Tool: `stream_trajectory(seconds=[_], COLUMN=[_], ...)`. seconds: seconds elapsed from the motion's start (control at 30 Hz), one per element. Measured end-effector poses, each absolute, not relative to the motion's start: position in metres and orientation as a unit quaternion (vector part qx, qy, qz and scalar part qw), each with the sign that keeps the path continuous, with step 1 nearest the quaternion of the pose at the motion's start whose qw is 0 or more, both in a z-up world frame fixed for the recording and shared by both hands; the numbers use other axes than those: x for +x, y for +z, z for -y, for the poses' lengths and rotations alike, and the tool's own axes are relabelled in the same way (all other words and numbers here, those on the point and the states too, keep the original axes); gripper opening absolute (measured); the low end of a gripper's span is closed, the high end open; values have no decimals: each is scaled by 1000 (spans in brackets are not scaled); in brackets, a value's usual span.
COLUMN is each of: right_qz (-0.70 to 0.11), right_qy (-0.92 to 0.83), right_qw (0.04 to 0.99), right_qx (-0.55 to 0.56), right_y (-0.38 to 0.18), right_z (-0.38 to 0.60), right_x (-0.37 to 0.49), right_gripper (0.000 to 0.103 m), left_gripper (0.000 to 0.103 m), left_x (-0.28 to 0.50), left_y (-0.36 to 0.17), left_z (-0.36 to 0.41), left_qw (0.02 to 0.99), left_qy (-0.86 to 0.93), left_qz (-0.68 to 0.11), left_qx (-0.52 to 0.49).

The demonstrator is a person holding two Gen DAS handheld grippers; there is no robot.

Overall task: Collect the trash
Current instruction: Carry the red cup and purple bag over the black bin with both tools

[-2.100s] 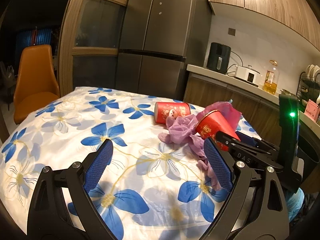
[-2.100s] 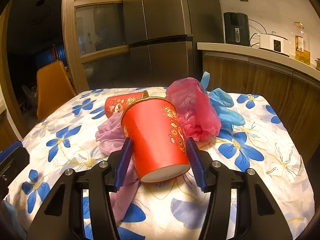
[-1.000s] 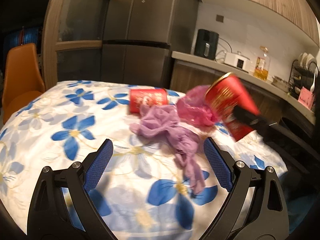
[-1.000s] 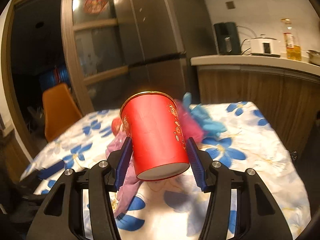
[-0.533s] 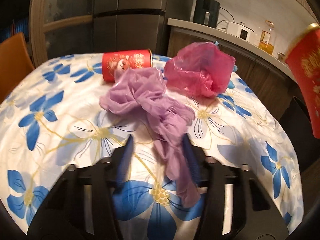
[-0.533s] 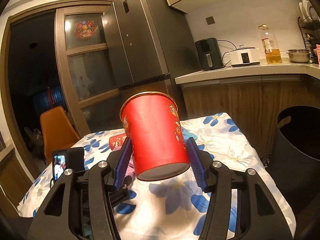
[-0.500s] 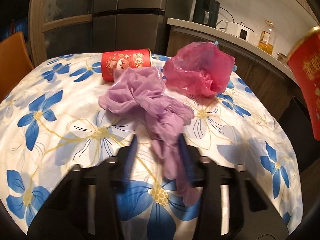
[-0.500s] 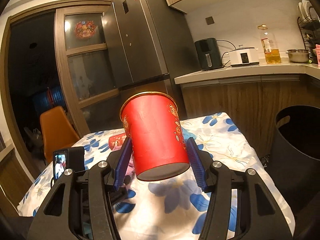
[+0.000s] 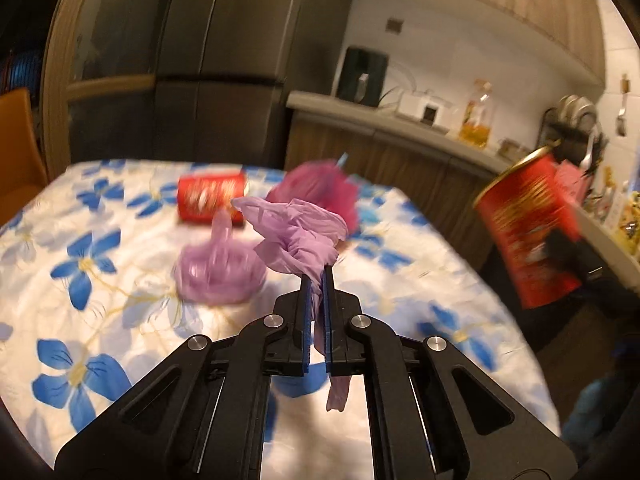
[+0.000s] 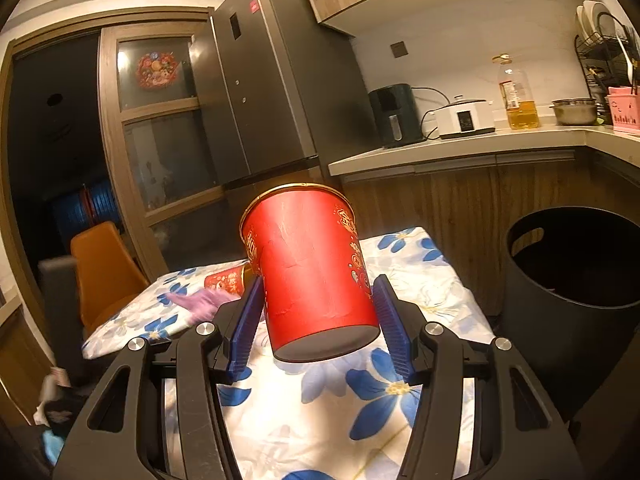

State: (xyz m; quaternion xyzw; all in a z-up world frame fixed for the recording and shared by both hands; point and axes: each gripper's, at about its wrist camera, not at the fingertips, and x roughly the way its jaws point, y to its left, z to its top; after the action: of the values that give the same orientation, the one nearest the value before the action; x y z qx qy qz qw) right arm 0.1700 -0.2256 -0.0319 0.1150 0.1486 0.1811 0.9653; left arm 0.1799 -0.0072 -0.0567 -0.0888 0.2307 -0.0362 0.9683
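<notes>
My left gripper (image 9: pixel 316 280) is shut on a crumpled purple plastic bag (image 9: pixel 298 240) and holds it just above the flowered table (image 9: pixel 100 280); part of the bag (image 9: pixel 220 272) still trails on the cloth. A second red cup (image 9: pixel 212 200) lies on its side behind it, next to a pink bag (image 9: pixel 324 188). My right gripper (image 10: pixel 316 316) is shut on a red paper cup (image 10: pixel 308 264), held in the air to the right of the table and left of a black trash bin (image 10: pixel 572 264). That cup also shows in the left wrist view (image 9: pixel 528 232).
An orange chair (image 10: pixel 100 272) stands at the table's far left. A fridge (image 10: pixel 272 112) and a wooden counter (image 10: pixel 460 152) with appliances and an oil bottle run behind. The bin stands on the floor by the table's right edge.
My left gripper moved in, closed on the purple bag and lifted it. My right gripper carried the red cup up off the table and to the right, toward the bin.
</notes>
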Motion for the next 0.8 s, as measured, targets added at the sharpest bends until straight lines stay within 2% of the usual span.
stream_trajectory(seconds=[0.23,0.8], right_qz=[-137,-98], right_qy=[174,102], right_qw=[967,980], right_qx=[125,139], right_y=[-27,-8], right_z=[241,302], right_x=[161,147], right_gripper=[55,55], left_gripper=[4,4], left_x=[160,171], left_y=[-23,10], left_z=[26,115], left_qw=[978,978], left_qy=[-64,-162], left_qz=[-181,-129], left_qx=[-78,-28])
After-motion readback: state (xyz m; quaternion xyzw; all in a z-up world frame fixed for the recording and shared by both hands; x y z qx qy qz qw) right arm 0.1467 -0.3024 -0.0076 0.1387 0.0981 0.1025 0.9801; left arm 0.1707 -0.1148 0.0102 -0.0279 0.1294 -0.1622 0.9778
